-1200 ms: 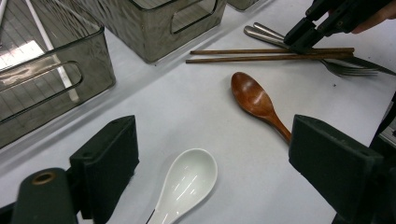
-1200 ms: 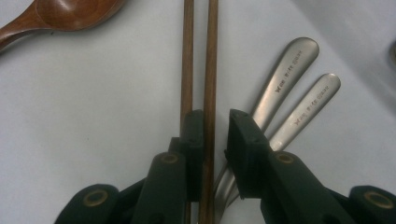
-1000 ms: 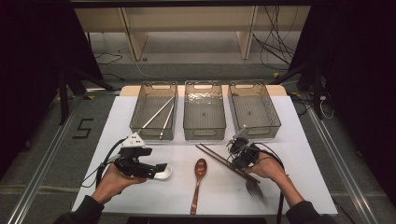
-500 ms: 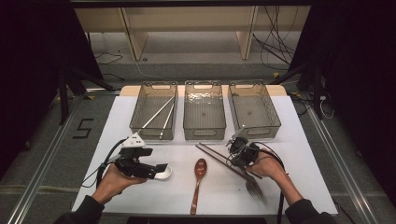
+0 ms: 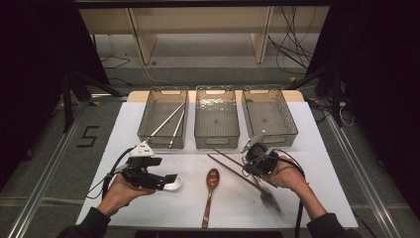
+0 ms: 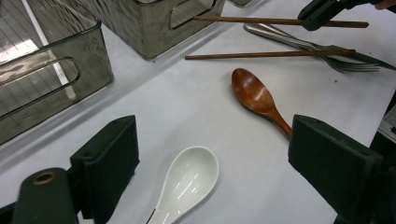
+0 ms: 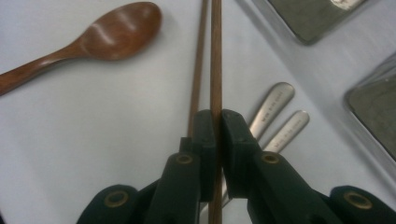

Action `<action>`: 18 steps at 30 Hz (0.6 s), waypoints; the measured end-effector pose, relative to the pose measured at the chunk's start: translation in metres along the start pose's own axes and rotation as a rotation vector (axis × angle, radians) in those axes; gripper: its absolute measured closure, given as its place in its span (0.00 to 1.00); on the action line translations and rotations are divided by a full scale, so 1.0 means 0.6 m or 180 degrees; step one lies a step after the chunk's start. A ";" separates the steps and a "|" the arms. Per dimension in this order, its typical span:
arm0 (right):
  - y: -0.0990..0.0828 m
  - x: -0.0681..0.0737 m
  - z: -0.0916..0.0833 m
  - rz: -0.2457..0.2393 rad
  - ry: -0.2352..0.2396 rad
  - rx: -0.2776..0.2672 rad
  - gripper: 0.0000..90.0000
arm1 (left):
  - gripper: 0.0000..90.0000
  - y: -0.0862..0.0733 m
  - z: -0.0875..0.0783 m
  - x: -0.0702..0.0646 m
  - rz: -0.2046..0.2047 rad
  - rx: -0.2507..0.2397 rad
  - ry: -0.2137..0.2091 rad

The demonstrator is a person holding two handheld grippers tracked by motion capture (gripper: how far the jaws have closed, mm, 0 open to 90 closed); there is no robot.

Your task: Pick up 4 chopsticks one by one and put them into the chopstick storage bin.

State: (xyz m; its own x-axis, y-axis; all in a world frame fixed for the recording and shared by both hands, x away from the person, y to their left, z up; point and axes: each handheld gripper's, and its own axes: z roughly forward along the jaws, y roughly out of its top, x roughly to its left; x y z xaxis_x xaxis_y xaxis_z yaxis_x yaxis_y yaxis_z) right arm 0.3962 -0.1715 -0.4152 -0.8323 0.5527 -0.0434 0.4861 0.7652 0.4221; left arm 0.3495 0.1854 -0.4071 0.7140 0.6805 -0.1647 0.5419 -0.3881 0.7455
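We see a white table [image 5: 148, 124] standing in a dark room, and the light falls mainly on its top. The floor [image 5: 64, 148] around it is grey. On the floor at the left we read a black number five [image 5: 89, 136]. Metal rails [image 5: 39, 188] run along both sides of the table. Behind the table stands a pale wooden frame [image 5: 143, 39] with two legs. Black cables [image 5: 292, 34] lie on the floor at the back right. The far sides are almost black.
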 end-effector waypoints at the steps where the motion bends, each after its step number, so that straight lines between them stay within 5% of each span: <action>1: 0.000 0.004 -0.002 -0.0021 0.0020 0.0002 0.95 | 0.17 0.000 0.000 0.000 0.0006 0.0002 -0.0005; 18: 0.012 0.074 -0.022 -0.0476 0.0156 -0.0040 0.95 | 0.17 0.025 0.011 -0.031 0.0308 0.0058 -0.0203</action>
State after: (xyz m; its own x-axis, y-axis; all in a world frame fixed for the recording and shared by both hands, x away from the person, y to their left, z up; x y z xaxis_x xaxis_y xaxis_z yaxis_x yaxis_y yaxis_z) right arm 0.3592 -0.1456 -0.4021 -0.9073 0.4158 -0.0626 0.3526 0.8334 0.4256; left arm 0.3476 0.1629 -0.3970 0.7897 0.5987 -0.1337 0.4766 -0.4617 0.7481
